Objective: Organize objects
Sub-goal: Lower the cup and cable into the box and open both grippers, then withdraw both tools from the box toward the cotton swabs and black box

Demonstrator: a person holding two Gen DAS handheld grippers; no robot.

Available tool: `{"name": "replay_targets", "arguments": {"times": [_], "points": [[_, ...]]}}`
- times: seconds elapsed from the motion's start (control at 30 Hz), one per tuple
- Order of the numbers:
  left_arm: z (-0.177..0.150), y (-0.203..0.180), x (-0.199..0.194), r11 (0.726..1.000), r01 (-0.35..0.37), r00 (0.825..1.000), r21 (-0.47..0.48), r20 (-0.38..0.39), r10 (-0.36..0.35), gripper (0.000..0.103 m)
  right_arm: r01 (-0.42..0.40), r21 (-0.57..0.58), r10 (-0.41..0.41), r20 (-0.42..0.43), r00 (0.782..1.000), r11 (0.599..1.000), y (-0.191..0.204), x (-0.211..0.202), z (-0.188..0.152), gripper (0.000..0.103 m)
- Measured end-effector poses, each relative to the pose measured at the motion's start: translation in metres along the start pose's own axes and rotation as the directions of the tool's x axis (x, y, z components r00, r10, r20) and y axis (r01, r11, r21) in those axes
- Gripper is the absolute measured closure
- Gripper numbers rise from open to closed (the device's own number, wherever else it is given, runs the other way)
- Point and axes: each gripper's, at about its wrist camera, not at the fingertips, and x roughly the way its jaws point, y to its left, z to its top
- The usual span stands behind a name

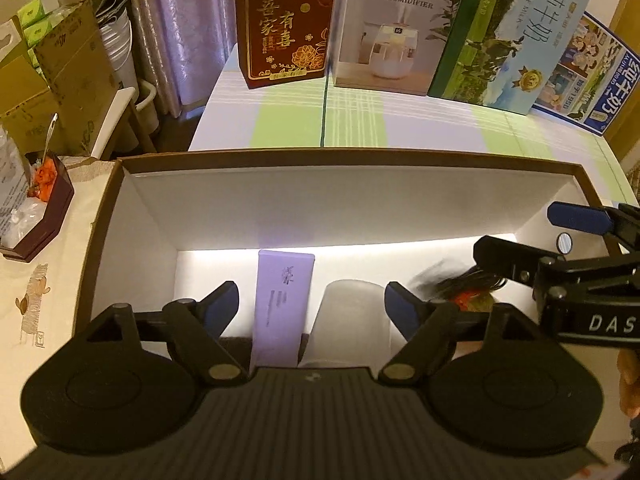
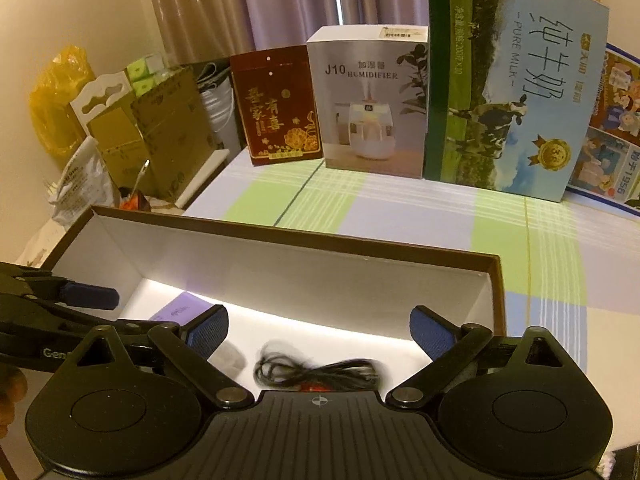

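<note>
A brown box (image 1: 320, 156) with a white inside stands open on the table. On its floor lie a slim purple box (image 1: 282, 304), a frosted white cup (image 1: 348, 320) on its side, and a black cable bundle (image 1: 460, 284) with a red spot. My left gripper (image 1: 312, 308) hangs open over the purple box and the cup, with its pads clear of both. My right gripper (image 1: 532, 236) reaches in from the right. In the right wrist view the right gripper (image 2: 320, 332) is open above the cable bundle (image 2: 316, 372), touching nothing. The purple box (image 2: 180, 310) and the cup (image 2: 232, 354) lie to its left.
Behind the open box (image 2: 280, 236), on a checked tablecloth (image 1: 360, 120), stand a red gift box (image 1: 284, 24), a humidifier box (image 1: 392, 28), a green milk carton (image 1: 512, 40) and a blue milk box (image 1: 588, 76). A dark tray (image 1: 40, 208) of snacks and cardboard boxes (image 1: 68, 68) sit left.
</note>
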Motion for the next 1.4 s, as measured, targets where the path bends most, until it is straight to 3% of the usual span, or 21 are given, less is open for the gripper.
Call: {"name": "replay_targets", "arguments": {"times": [0.33,0.77,1.4], "points": [[-0.016,-0.001,-0.031,1.000,-0.011,1.000,0.014,0.012,0.011,0.018,-0.021,-0.027,0.020,-0.020,1.000,0.999,0.005,-0.034,-0.016,0.006],[-0.044,-0.010,-0.076,1.000,0.012,1.000,0.002,0.025,-0.012,0.018,-0.043,0.000,0.043,-0.047,0.998,0.999,0.012,-0.077,-0.038,0.003],[-0.098,-0.032,-0.127,1.000,0.020,0.999,-0.024,0.043,-0.019,0.018,-0.060,0.028,0.060,-0.015,0.998,0.998,0.012,-0.144,-0.074,0.002]]}}
